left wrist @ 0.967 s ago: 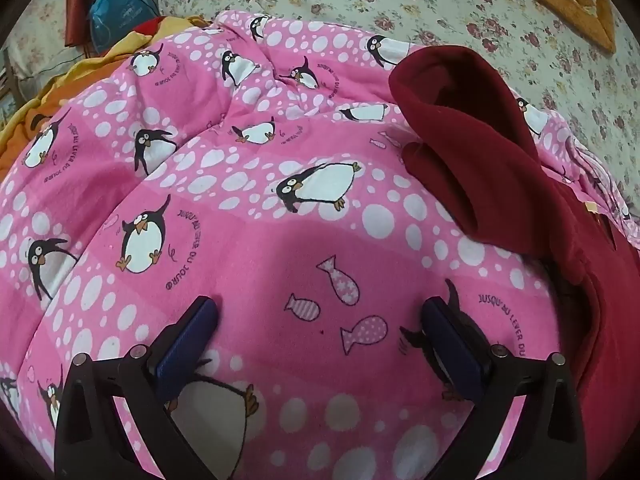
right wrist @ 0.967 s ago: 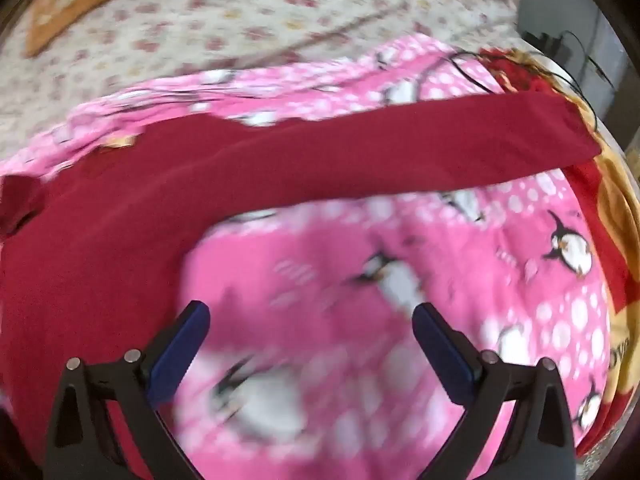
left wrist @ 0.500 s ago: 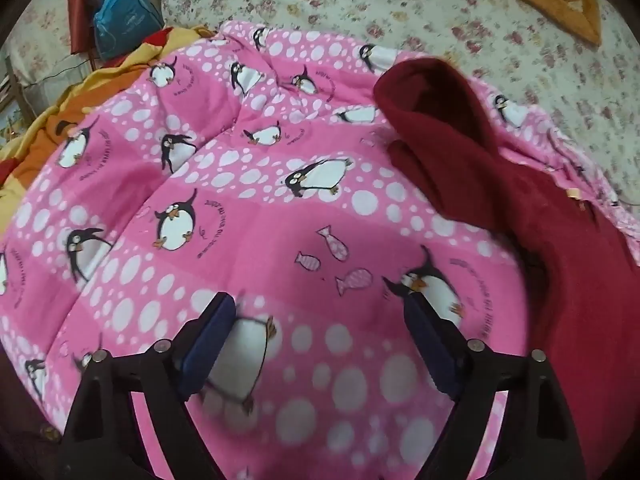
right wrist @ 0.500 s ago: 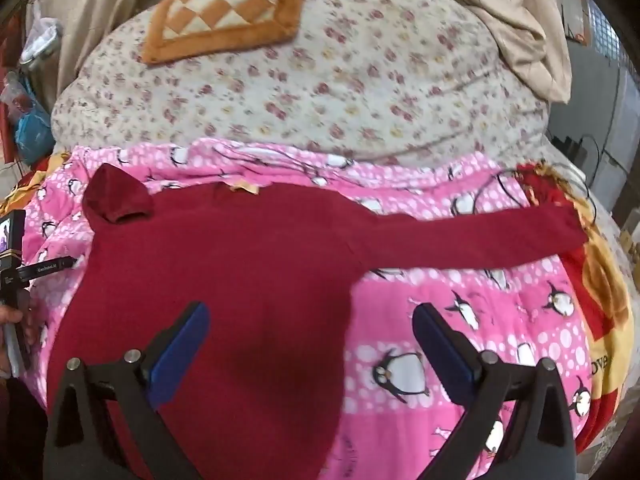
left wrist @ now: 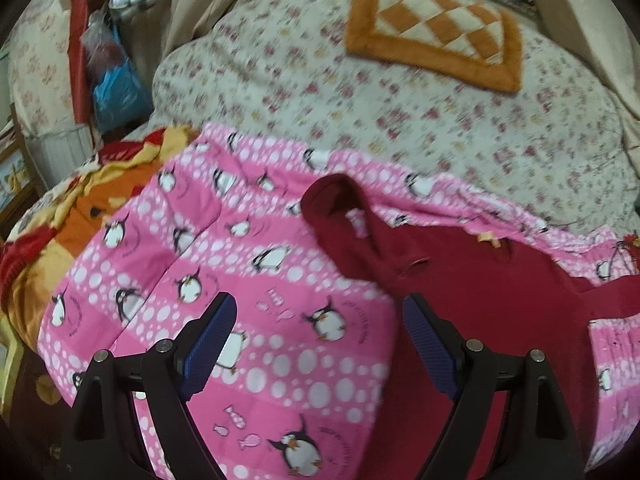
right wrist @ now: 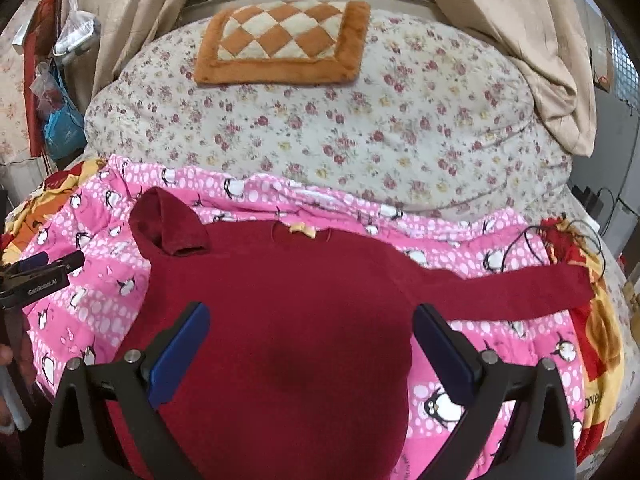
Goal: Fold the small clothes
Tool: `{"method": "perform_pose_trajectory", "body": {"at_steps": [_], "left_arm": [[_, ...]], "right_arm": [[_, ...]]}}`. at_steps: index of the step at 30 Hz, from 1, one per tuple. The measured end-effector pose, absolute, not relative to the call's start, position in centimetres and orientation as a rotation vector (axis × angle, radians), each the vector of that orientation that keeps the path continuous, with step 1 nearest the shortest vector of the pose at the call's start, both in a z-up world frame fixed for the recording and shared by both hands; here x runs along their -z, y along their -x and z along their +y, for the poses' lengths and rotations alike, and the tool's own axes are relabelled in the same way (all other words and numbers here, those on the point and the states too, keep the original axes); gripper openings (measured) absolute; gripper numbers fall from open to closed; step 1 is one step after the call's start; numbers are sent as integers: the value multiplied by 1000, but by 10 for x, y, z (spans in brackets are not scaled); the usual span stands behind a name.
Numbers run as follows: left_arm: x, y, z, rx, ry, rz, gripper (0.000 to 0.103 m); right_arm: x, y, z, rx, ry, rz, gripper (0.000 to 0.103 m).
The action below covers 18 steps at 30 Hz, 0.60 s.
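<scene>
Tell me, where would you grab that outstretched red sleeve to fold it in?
Probably at the cuff end of the outstretched sleeve, coming from above on the right with the right tool. It lies flat and straight on the pink penguin blanket, so the free end lifts across the red sweater easily.

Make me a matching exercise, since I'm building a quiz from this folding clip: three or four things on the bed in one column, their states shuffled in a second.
1. left sleeve
2. right sleeve
3. checkered cushion
4. right gripper

a. stretched out sideways
b. open above the sweater
c. doubled back onto the shoulder
d. lying on the floral quilt

Pairs: 1-c, 2-a, 3-d, 4-b
</scene>
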<state>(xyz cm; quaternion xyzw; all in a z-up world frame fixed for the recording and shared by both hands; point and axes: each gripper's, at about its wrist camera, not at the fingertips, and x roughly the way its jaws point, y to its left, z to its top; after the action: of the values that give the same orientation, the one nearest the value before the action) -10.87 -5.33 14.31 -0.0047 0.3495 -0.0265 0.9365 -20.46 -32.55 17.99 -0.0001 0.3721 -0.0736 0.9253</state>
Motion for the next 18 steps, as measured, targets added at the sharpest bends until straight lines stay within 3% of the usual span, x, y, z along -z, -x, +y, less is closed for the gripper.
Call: {"method": "perform_pose_trajectory", "body": {"at_steps": [4, 18], "left_arm": [[-148, 106, -65, 74, 2, 699, 79], [-96, 46, -71, 80, 10, 796, 79]], "right_arm": [[-186, 194, -323, 170, -2, 745, 103], [-125, 121, -286, 125, 66, 813, 103]]}}
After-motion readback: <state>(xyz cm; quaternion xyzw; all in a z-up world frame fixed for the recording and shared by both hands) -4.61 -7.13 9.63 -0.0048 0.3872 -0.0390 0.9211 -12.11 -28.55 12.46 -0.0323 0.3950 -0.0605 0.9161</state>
